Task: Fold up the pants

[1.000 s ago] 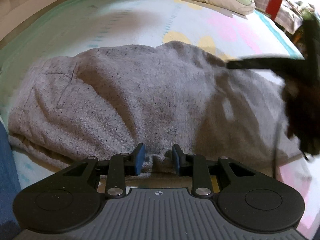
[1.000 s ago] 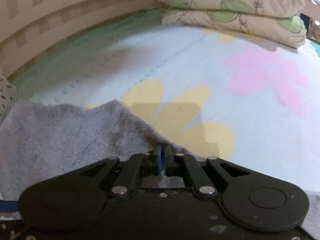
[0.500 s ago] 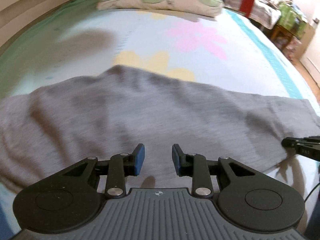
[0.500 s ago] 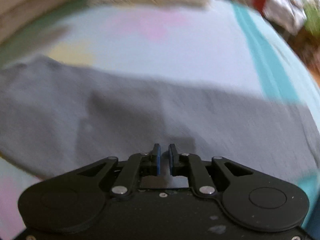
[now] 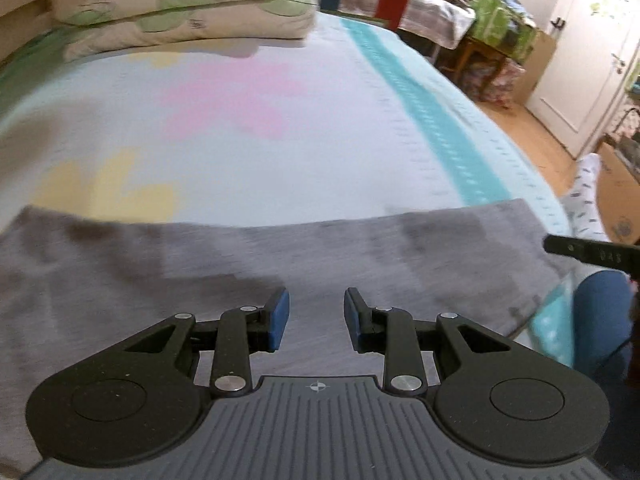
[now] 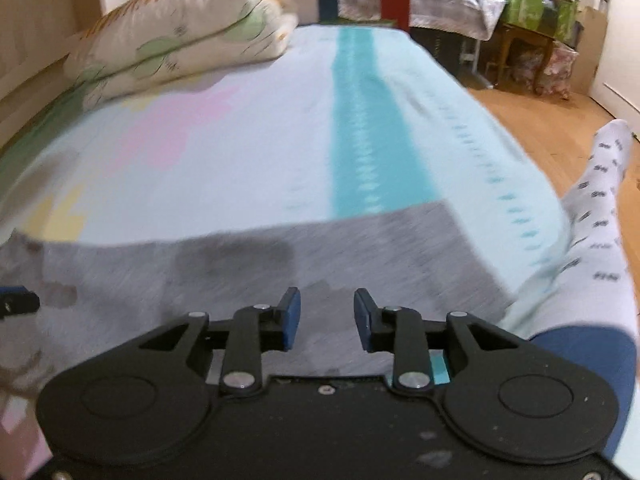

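Looking at it, your pants (image 5: pixel 280 248) lie flat across the bed (image 5: pixel 280 128), unfolded toward 12 o'clock; left gripper (image 5: pixel 316 314) and right gripper (image 6: pixel 327 316) both gape wide, empty.

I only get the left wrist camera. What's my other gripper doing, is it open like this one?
Observer: Yes. The right gripper is open, with nothing between its blue pads.
Operator: Is it over the pants?
Observer: Yes, the grey pants lie flat under it, and a bit of teal bedsheet peeks out by its right finger.
Operator: Does that camera see my gripper?
Observer: Only just. One fingertip of the left gripper pokes in at its left edge, above the pants.
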The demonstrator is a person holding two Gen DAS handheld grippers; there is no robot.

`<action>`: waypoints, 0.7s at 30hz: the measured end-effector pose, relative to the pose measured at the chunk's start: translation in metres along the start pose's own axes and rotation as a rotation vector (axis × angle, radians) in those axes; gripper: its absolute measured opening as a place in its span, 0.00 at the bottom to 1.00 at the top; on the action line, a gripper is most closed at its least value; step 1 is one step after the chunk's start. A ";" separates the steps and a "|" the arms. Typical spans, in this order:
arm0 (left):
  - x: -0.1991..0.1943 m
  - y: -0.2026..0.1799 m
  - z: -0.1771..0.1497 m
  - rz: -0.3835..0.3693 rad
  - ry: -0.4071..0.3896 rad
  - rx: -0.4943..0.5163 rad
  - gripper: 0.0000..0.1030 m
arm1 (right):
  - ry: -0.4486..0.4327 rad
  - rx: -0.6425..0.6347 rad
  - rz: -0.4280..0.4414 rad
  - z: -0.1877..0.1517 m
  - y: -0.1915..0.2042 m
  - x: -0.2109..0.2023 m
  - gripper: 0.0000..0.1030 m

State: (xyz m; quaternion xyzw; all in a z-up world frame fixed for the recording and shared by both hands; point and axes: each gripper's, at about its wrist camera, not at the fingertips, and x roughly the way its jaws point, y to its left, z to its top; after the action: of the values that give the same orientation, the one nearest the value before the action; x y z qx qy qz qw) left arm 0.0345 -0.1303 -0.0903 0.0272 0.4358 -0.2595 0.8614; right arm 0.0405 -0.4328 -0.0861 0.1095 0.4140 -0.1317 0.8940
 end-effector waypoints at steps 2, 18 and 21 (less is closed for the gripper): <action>0.010 -0.017 0.003 -0.021 0.011 0.015 0.29 | -0.010 0.026 0.040 0.010 -0.018 0.007 0.34; 0.045 -0.074 -0.001 -0.047 0.091 0.068 0.29 | 0.284 0.086 0.172 0.054 -0.134 0.103 0.50; 0.051 -0.078 -0.003 -0.043 0.109 0.071 0.29 | 0.342 0.141 0.237 0.054 -0.144 0.115 0.58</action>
State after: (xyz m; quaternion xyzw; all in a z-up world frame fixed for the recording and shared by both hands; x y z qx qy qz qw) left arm 0.0205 -0.2182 -0.1171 0.0625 0.4729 -0.2916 0.8291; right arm 0.1035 -0.6016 -0.1533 0.2406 0.5334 -0.0337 0.8102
